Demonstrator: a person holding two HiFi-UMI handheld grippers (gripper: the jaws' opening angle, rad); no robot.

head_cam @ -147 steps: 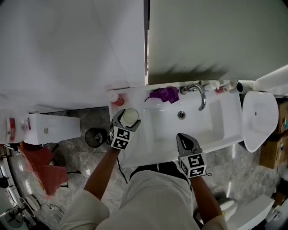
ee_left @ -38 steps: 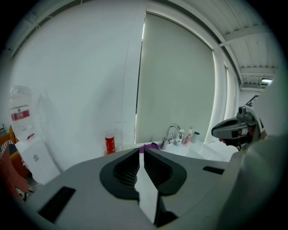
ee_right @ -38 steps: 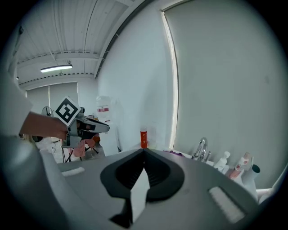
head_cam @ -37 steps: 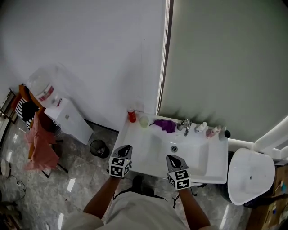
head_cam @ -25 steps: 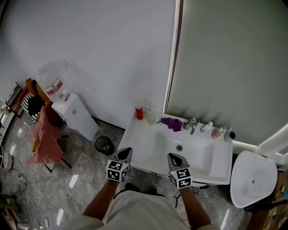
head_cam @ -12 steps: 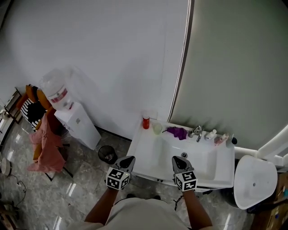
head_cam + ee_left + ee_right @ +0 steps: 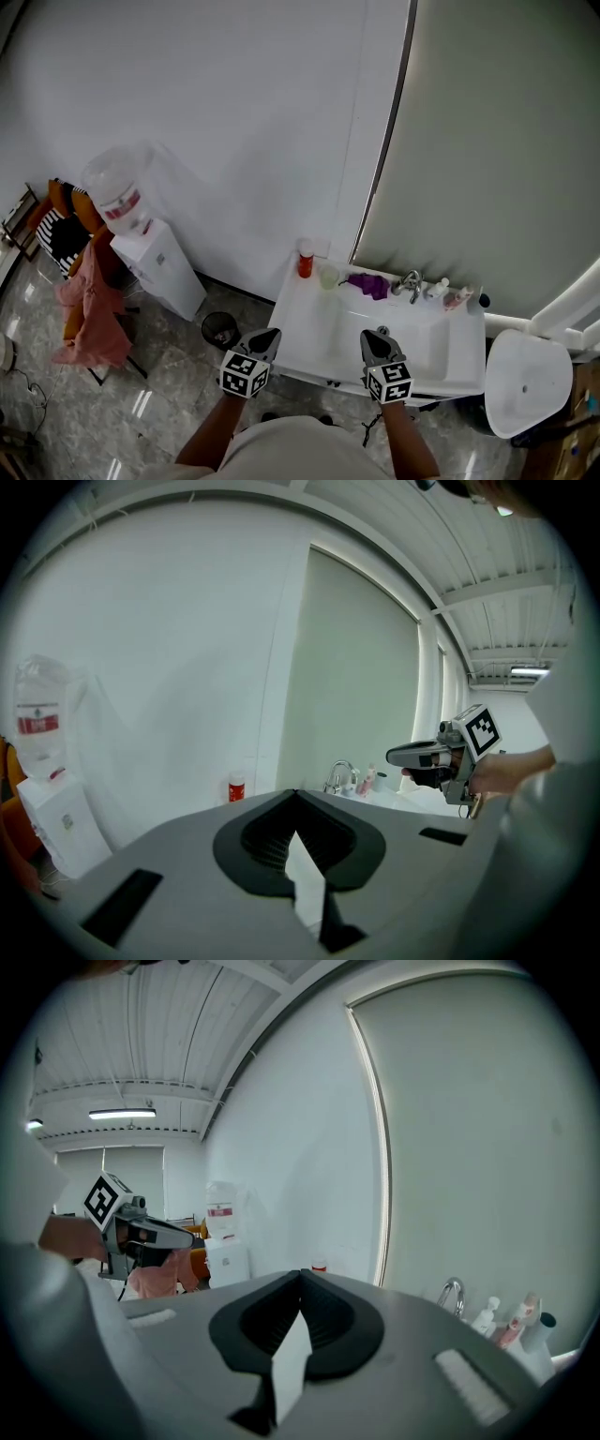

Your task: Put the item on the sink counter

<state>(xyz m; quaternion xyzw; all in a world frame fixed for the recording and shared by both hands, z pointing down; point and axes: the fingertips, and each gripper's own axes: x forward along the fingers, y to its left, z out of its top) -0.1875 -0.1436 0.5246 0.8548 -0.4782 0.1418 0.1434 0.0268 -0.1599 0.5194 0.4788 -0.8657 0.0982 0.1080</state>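
Both grippers are seen closed and empty. The left gripper (image 7: pixel 265 335) and right gripper (image 7: pixel 367 337) are held by the front edge of the white sink surface (image 7: pixel 302 323), with nothing between the jaws. A small pale green cup (image 7: pixel 328 276), judged to be the task's item, is found upright at the back edge near the back-left corner, between a red bottle (image 7: pixel 305 259) and a crumpled purple cloth (image 7: pixel 372 284). Placement is judged done. Nothing is left to be grasped, and only backing away is called for next.

A washroom, shown by the white sink (image 7: pixel 302 319), faucet (image 7: pixel 411 282) and toiletry bottles (image 7: pixel 439 288)
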